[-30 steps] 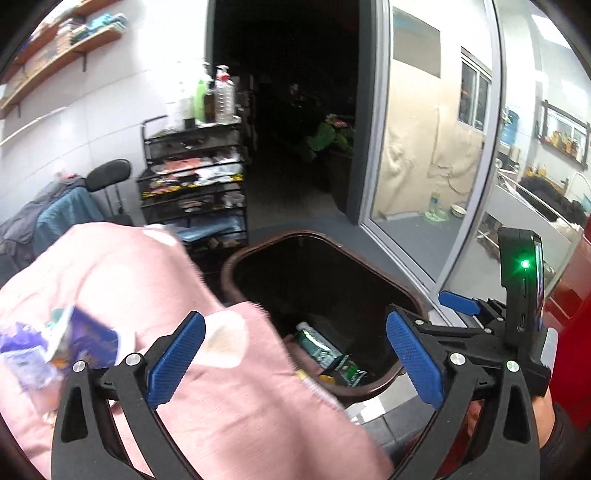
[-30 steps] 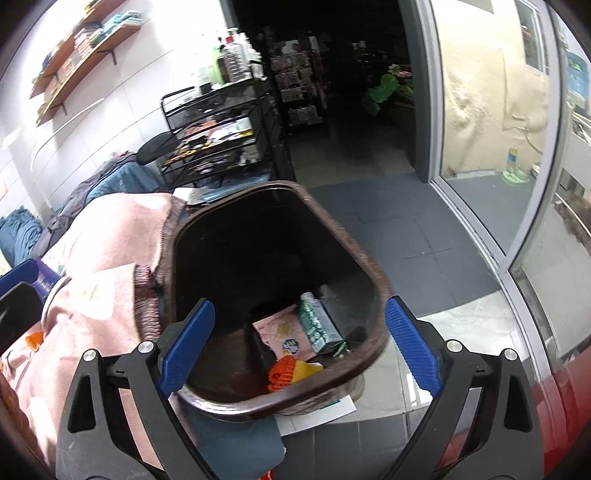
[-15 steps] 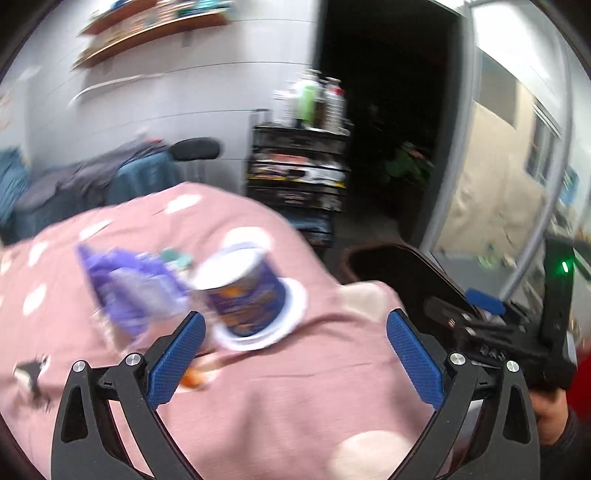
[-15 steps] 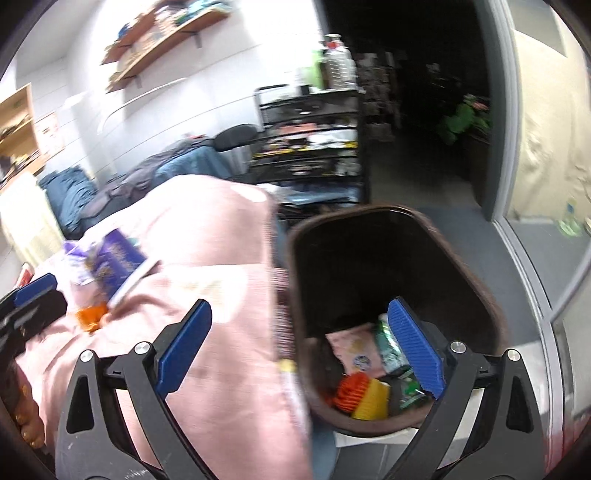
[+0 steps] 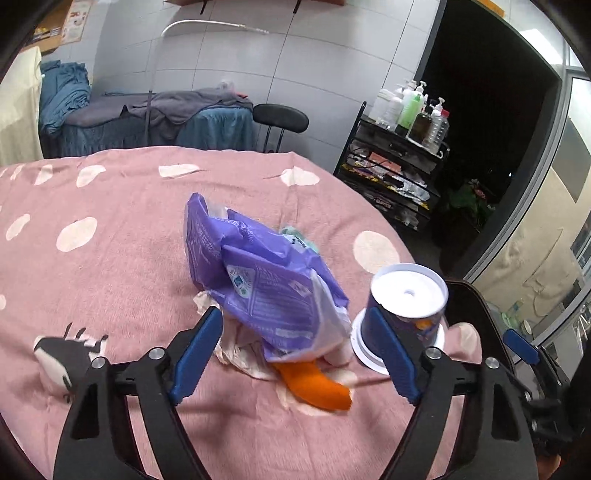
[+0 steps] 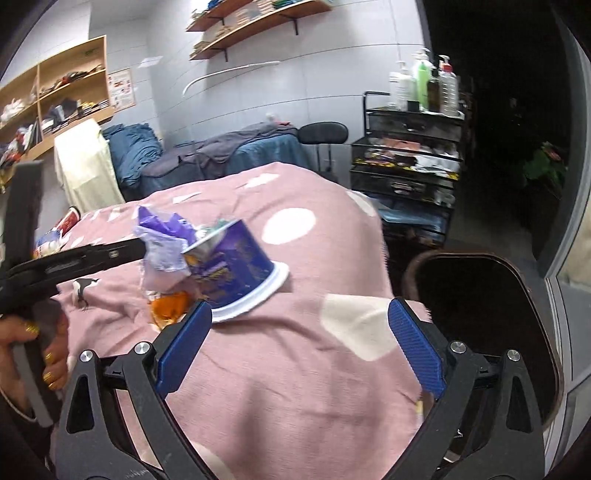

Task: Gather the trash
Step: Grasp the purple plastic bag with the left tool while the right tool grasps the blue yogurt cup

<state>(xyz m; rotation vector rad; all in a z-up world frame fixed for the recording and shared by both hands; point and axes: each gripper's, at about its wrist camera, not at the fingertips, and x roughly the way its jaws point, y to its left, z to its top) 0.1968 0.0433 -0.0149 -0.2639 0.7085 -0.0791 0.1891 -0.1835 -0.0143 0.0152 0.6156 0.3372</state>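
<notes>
Just between left tongs [image 5: 295,354]: wrapper [image 5: 266,280]

White tiled walls [image 5: 314,62] back a blue-and-grey draped couch [image 5: 155,118] at 11 o'clock, a black round stool [image 5: 280,116] at 12, and a black wire rack [image 5: 399,173] topped with pump bottles [image 5: 413,107] at 2. Wooden wall shelves [image 6: 255,22] hang above; a dark doorway [image 5: 491,122] opens right.

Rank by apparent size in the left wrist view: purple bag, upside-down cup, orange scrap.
1. purple bag, clearly the largest.
2. upside-down cup, though it sits near the fisheye edge.
3. orange scrap, smallest; the bag partly covers it, so its full extent is unsure.
</notes>
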